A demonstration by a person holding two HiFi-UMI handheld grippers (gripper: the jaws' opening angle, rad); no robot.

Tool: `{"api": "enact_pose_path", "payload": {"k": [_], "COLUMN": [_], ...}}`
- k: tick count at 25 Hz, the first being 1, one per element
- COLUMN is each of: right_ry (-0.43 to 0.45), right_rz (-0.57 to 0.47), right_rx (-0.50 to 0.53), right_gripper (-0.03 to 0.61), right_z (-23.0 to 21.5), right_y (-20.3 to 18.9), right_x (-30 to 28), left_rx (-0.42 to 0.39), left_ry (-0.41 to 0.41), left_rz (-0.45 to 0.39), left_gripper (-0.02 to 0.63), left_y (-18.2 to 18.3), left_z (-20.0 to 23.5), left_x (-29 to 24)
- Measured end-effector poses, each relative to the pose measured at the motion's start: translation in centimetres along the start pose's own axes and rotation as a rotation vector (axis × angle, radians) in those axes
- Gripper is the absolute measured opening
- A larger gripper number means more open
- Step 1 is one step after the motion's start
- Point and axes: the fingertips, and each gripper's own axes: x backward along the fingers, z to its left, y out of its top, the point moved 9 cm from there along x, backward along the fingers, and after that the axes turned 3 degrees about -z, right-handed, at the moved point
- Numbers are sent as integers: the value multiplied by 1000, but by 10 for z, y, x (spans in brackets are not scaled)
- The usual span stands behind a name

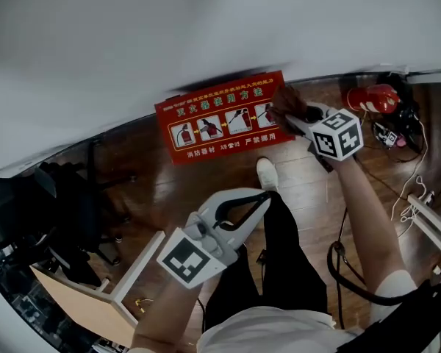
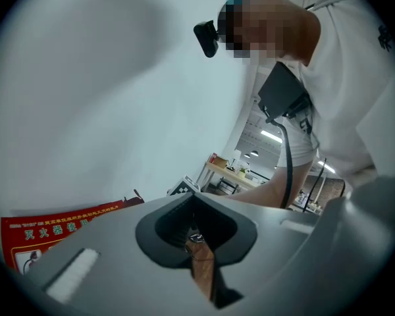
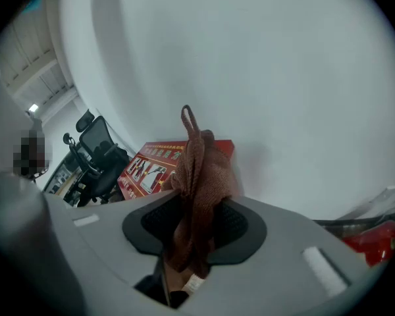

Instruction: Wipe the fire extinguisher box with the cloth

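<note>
The red fire extinguisher box (image 1: pixel 224 116) stands against the white wall, its face printed with instruction pictures; it also shows in the right gripper view (image 3: pixel 148 166) and the left gripper view (image 2: pixel 46 226). My right gripper (image 1: pixel 292 118) is shut on a brown cloth (image 1: pixel 287 101), which rests at the box's right end. In the right gripper view the cloth (image 3: pixel 201 176) bunches up out of the right gripper (image 3: pixel 194 219). My left gripper (image 1: pixel 263 197) hangs in the air over the person's leg, well short of the box, its jaws together and empty (image 2: pixel 196 228).
A red fire extinguisher (image 1: pixel 373 98) lies on the wooden floor at the right among cables (image 1: pixel 411 190). A black office chair (image 1: pixel 73 190) stands left of the box. A light wooden desk corner (image 1: pixel 88 304) is at lower left. The person's shoe (image 1: pixel 266 173) is just before the box.
</note>
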Motion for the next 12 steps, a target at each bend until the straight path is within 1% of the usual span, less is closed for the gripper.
{"api": "enact_pose_path", "payload": {"k": [2,4,9,12], "right_ry": [27,60,160,248], "right_rz": [-28,-58,-123,-181], "right_rx": [-61,-100,-108,-167], "right_gripper": [124,124,124,124], "right_z": [-14,-26,-44,-57], "right_y": [-4,-10,-31,-46], "right_x": [7,11,10,-3], "left_rx": [0,-2,7,18], "left_ry": [-15,-32,-86,-115], "left_rz": [10,22,43,48], "left_gripper": [0,0,0,0], "left_y": [0,-1,-10,-16], "left_z": [3,5,4,4], "left_x": [-15,-29,-59,-74]}}
